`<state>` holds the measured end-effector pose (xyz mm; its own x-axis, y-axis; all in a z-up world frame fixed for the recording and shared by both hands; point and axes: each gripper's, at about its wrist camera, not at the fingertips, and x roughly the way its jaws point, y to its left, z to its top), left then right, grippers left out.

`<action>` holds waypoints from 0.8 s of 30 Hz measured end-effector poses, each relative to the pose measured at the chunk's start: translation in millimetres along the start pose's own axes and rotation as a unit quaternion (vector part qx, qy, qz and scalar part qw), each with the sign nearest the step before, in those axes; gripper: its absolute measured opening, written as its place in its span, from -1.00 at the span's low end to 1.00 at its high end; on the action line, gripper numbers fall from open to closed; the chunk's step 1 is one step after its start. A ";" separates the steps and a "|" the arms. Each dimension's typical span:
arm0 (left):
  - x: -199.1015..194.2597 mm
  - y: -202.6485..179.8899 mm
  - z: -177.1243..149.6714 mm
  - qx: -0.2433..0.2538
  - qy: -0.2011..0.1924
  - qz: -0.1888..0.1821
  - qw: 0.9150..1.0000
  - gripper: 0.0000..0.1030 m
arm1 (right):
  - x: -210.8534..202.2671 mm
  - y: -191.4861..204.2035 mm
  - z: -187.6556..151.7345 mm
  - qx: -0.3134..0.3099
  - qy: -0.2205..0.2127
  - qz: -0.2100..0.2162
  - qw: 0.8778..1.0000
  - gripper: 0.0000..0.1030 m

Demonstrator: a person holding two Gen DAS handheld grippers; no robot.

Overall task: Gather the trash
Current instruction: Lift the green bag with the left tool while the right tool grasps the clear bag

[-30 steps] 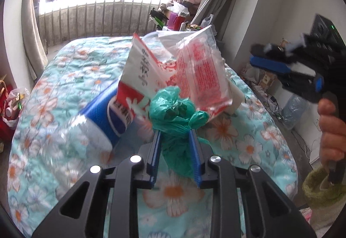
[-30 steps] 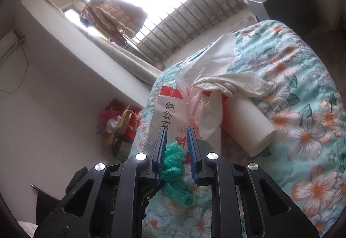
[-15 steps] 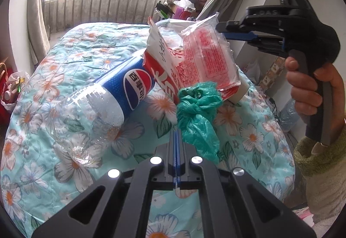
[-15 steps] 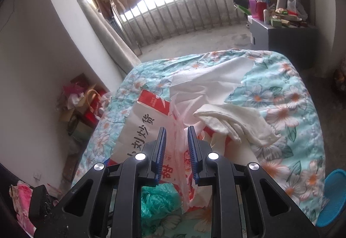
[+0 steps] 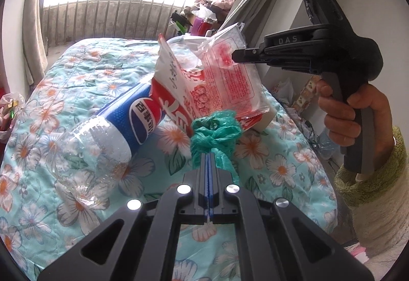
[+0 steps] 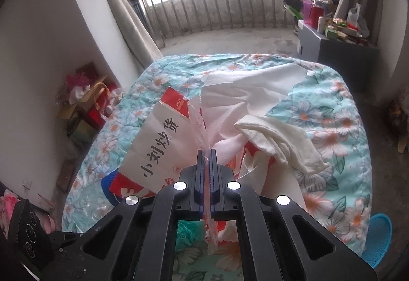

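Up close, the left hand-held gripper [image 5: 208, 157] has its blue pads pressed together on the crumpled green plastic bag [image 5: 216, 131], whose bunched top bulges out just past the fingertips. Behind the bag, a pile of trash lies on the bed [image 5: 84, 71] with its floral turquoise quilt: an empty Pepsi bottle [image 5: 112, 132] on its side at the left, its clear base toward the camera, and a white and red paper bag [image 5: 170, 81] with Chinese lettering that leans over the bottle's blue label. Against the paper bag stands a clear plastic wrapper [image 5: 230, 76] with red print, and the right hand-held gripper [image 6: 207, 153] is clamped on its upper edge (the thin film runs between the nearly shut pads and hangs down below them in the right wrist view). A bare hand [image 5: 352, 114] with a green cuff grips the right tool's grey handle. Farther along the bed, beyond the paper bag, a large white sheet of tissue [image 6: 255, 86] is spread out, with a folded white cloth [image 6: 278, 137] resting on it.
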<state>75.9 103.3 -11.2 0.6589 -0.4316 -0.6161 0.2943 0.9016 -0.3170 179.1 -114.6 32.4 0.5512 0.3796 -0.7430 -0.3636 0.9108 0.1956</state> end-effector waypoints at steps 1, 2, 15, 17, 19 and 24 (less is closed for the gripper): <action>0.9 -1.1 1.3 -0.001 0.002 -0.005 1.000 -0.80 | -5.1 -1.2 -1.7 0.004 -0.003 0.006 1.000 -0.98; 1.4 -1.6 2.0 -0.004 0.004 -0.010 1.000 -0.54 | -8.9 -1.6 -3.0 0.009 -0.005 0.013 1.000 -0.98; 31.0 -20.8 9.0 0.034 0.033 0.023 0.999 -0.09 | -92.7 -40.1 -48.7 0.079 -0.056 0.054 0.994 -0.98; 38.6 -21.9 8.3 0.040 0.046 0.037 0.997 -0.09 | -100.1 -48.8 -60.1 0.095 -0.057 0.059 0.992 -0.99; 43.5 -20.1 6.8 0.033 0.050 0.051 0.997 -0.09 | -105.7 -58.8 -74.6 0.116 -0.057 0.066 0.989 -0.98; 49.3 -10.6 4.7 0.009 0.053 0.060 0.997 -0.30 | -107.8 -78.1 -112.1 0.170 -0.049 0.068 0.982 -0.98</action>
<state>108.6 72.5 -34.8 0.6129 -0.3200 -0.7224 0.2306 0.9469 -0.2239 63.9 -244.8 25.5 0.5910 0.5000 -0.6331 -0.1762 0.8458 0.5035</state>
